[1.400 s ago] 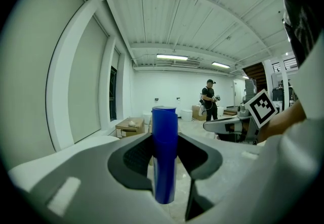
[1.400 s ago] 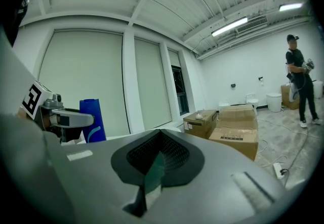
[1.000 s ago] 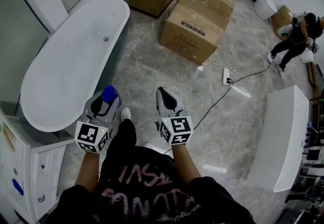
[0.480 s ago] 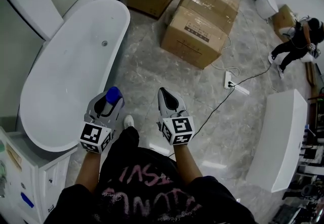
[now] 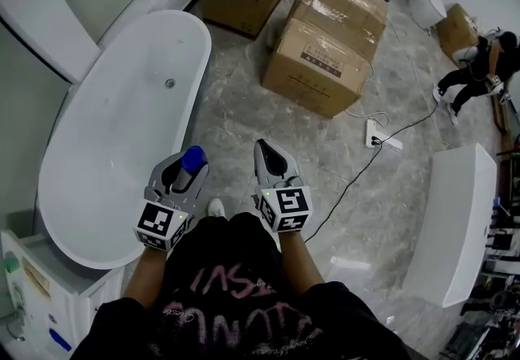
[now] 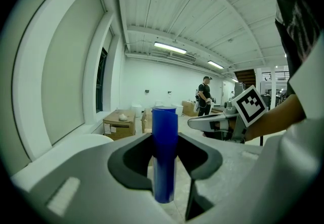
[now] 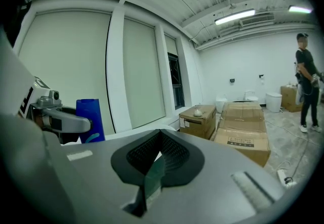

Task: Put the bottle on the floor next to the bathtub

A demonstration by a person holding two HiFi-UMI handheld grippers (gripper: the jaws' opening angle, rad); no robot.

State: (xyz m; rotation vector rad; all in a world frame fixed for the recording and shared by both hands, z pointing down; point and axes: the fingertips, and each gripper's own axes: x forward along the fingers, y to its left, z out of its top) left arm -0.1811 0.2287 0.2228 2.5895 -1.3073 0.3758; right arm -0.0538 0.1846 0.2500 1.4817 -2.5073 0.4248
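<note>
The white bathtub (image 5: 106, 139) is stretching along my left side, and the grey marble floor (image 5: 236, 110) beside it is lying open ahead of my feet, with two cardboard boxes (image 5: 325, 49) well beyond. I am holding my left gripper (image 5: 183, 174) up just beside the tub's rim, and it is pinching the blue bottle (image 5: 192, 158) upright between its jaws, high off the floor. My right gripper (image 5: 269, 157) is riding alongside with its jaws pressed together on nothing. The grip seems to be sitting low on the bottle, though I am unsure how firmly it is biting. If I am letting go from this height, the bottle is likely to drop and topple. In lowering it, I am also risking a knock against the rim.
</note>
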